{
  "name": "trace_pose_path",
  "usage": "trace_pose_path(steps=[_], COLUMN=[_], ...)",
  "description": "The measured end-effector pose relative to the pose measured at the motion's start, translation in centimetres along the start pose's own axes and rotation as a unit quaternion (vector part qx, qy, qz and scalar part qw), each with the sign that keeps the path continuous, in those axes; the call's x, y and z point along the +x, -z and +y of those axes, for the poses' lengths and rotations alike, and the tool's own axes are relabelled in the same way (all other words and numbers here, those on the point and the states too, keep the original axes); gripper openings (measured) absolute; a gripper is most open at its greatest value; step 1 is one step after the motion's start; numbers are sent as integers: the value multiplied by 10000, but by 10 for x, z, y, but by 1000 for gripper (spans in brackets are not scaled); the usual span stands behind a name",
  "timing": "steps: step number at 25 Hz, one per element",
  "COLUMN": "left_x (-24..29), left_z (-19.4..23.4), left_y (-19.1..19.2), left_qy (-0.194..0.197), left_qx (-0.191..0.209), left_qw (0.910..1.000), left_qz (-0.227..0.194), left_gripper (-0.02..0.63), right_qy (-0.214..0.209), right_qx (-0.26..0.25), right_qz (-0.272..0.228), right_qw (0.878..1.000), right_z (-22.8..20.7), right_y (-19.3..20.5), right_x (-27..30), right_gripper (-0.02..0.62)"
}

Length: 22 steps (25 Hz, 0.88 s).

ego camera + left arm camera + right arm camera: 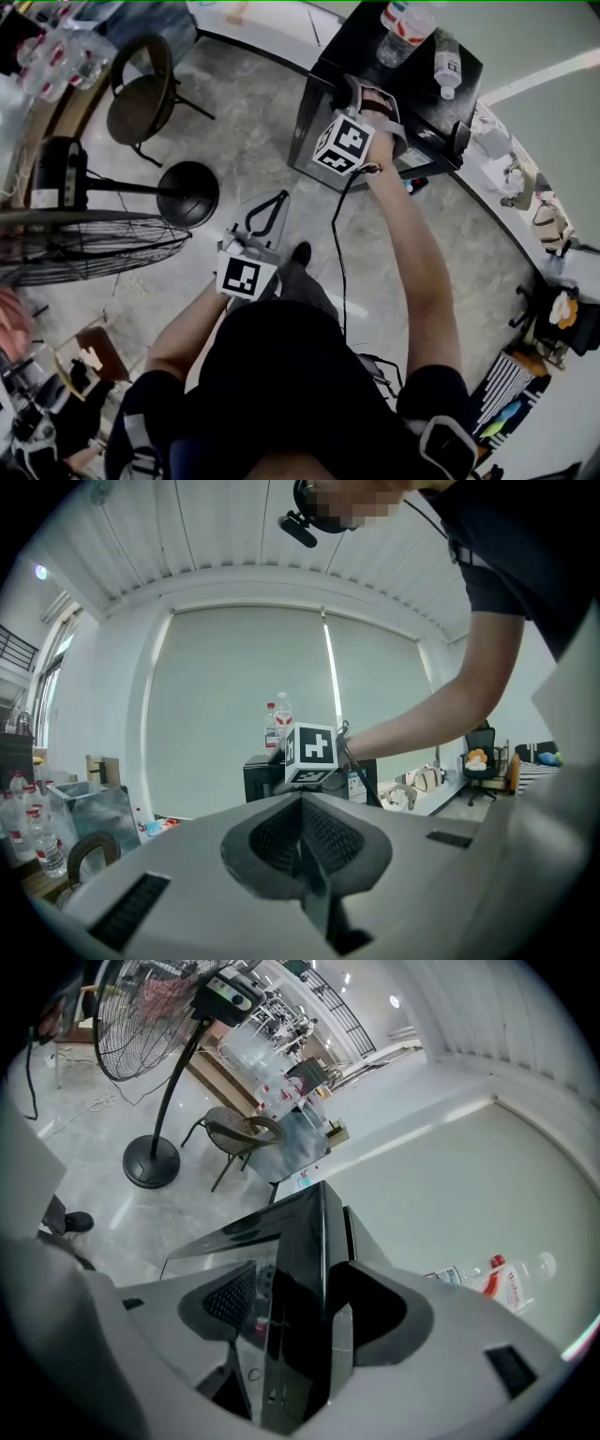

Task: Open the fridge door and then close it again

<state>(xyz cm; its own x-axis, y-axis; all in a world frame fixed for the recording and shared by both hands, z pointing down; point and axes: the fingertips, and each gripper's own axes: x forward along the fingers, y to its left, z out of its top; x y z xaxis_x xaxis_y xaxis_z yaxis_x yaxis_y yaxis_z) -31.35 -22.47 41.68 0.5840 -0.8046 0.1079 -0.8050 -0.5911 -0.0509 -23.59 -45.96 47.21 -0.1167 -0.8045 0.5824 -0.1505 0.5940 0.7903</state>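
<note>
Overhead, the head view shows a grey stone floor (248,112) and the black fridge (361,47); the right arm stretches forward, right gripper (358,94) at the fridge. The left gripper view shows the left gripper (305,841) with its jaws together, empty. Only the right gripper view shows the jaws clamped on the fridge door (295,1269) edge.

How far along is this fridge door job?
Done: the right tool grips the edge of the black fridge door. In hand: the door stands ajar from the fridge body; whether opening or closing, I cannot tell. Left: at least shutting it fully and letting go. The left tool is shut and empty.
</note>
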Motion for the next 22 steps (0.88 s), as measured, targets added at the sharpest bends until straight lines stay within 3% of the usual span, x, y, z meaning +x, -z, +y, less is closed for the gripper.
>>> trace_pose_path(steps=[15, 22], left_x=[13, 12], left_z=[4, 11], left_y=[1, 3], left_qy=[-129, -232], left_qx=[-31, -82], left_qw=[9999, 9996], left_qz=[62, 142], left_gripper=[25, 25], right_qy=[115, 632], right_qx=[9, 120], right_qz=[-215, -466], right_qw=[9997, 9968], right_z=[-4, -16], right_y=[1, -5], right_x=[-2, -21], right_gripper=[322, 277])
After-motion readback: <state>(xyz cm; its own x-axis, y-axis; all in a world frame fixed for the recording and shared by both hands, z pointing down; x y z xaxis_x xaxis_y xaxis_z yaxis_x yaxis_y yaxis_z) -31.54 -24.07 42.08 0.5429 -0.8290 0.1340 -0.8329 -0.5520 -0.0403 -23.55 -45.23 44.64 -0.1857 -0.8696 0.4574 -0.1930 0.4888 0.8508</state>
